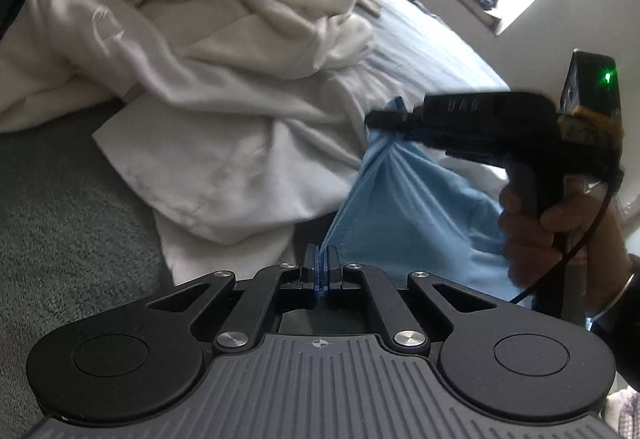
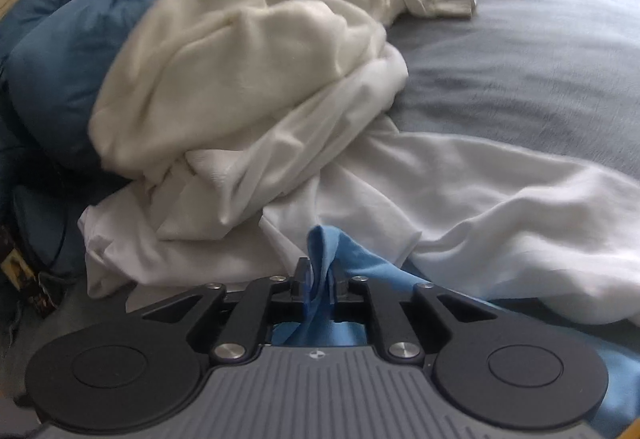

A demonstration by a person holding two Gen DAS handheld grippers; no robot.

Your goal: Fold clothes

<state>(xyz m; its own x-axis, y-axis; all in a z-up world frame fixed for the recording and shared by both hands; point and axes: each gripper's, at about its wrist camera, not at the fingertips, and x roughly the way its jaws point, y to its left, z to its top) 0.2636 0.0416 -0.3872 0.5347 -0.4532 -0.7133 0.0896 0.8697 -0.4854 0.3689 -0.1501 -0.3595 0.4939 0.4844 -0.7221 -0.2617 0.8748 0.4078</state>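
My left gripper (image 1: 321, 271) is clamped tight on the hem of the light blue garment (image 1: 404, 207); my right gripper (image 2: 320, 279) pinches a bunched fold of it. Beyond lie crumpled white clothes (image 2: 248, 111) on the grey-blue bedspread (image 2: 520, 51).

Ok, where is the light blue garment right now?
The light blue garment is pinched between both grippers, in front of the white clothes pile on the bed.
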